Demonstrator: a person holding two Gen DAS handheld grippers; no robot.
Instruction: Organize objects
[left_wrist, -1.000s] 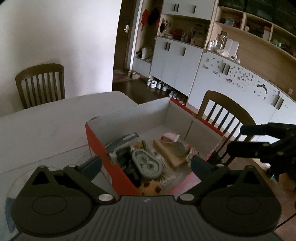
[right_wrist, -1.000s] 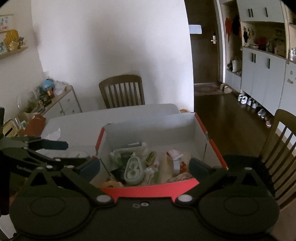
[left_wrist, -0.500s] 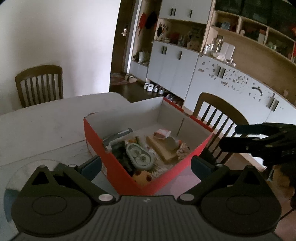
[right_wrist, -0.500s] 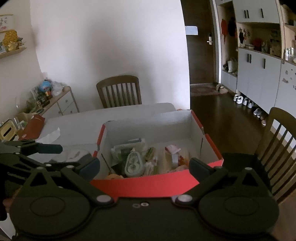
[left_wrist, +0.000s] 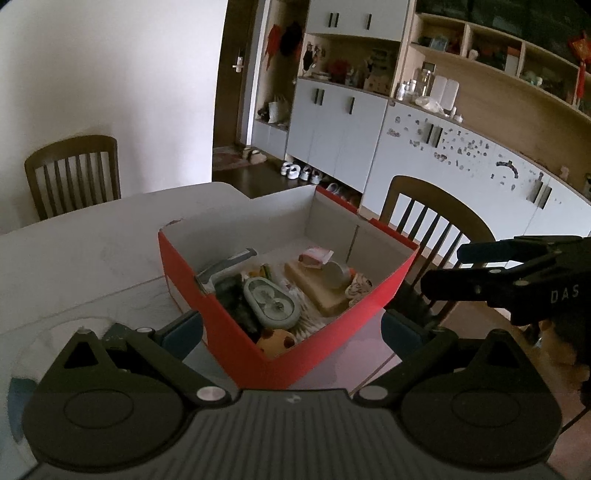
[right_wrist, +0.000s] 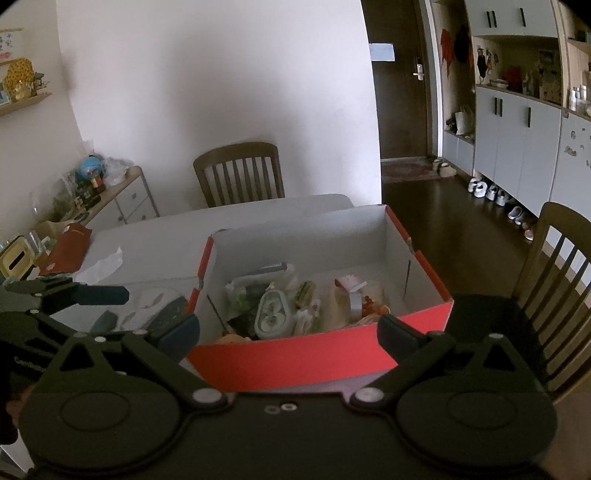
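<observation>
The red box (right_wrist: 317, 360) is open-topped, its far half bare; clutter (right_wrist: 295, 306) fills the near half.

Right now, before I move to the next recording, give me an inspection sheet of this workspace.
Surface: white table, bare around the box.
Job's things: red box open, holding mixed small items, among them a green oval case and a tan block.
Clutter: crumpled paper and a red pouch at the table's far left.
Grippers: left gripper open, empty; right gripper open, empty; both short of the box.
Cables: nothing seen.
Surroundings: chairs, cabinets, shoes on the floor.
</observation>
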